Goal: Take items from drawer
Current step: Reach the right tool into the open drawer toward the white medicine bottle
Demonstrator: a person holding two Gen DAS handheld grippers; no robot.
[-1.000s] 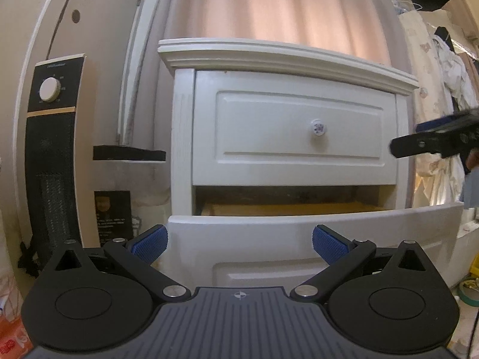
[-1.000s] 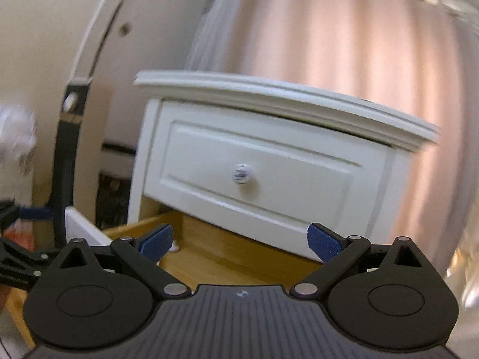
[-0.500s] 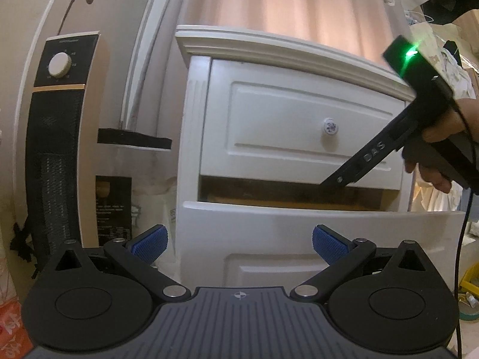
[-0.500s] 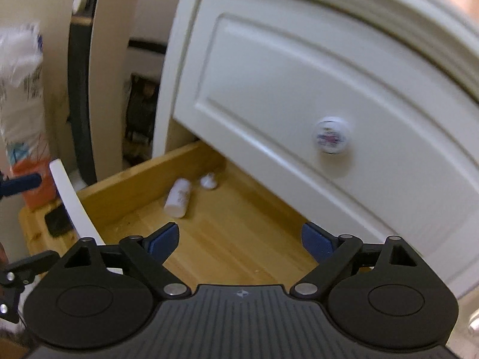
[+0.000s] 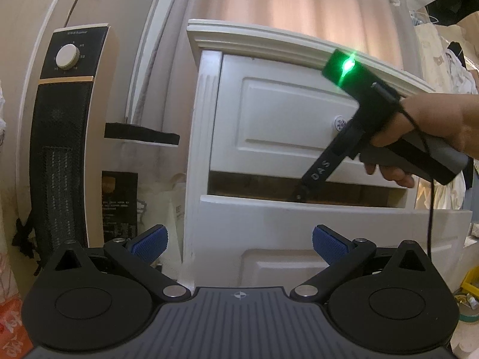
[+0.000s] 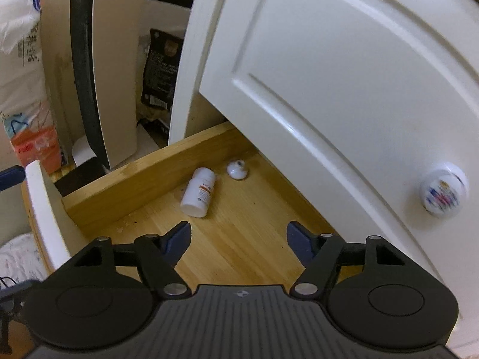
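Right wrist view: the right hand-held gripper [image 6: 239,234], wide open and empty, has dipped closer into the drawer [image 6: 239,239], the bottle [image 6: 198,192] lying at 11 o'clock, ready for pickup.

Lower drawer [image 6: 239,239] is pulled out, top open. Overhead is capped at the back by the closed upper drawer front [image 6: 344,74] and its knob [image 6: 443,193] sticking out on the right. Wooden side wall [image 6: 143,179] closes the left. On the floor, a lying white bottle [image 6: 199,191] and a small white knob piece [image 6: 237,170] sit near the back-left corner; floor ahead of the right gripper [image 6: 238,237], jaws spread, is bare wood. Heater [image 5: 64,137] stands left of the cabinet.
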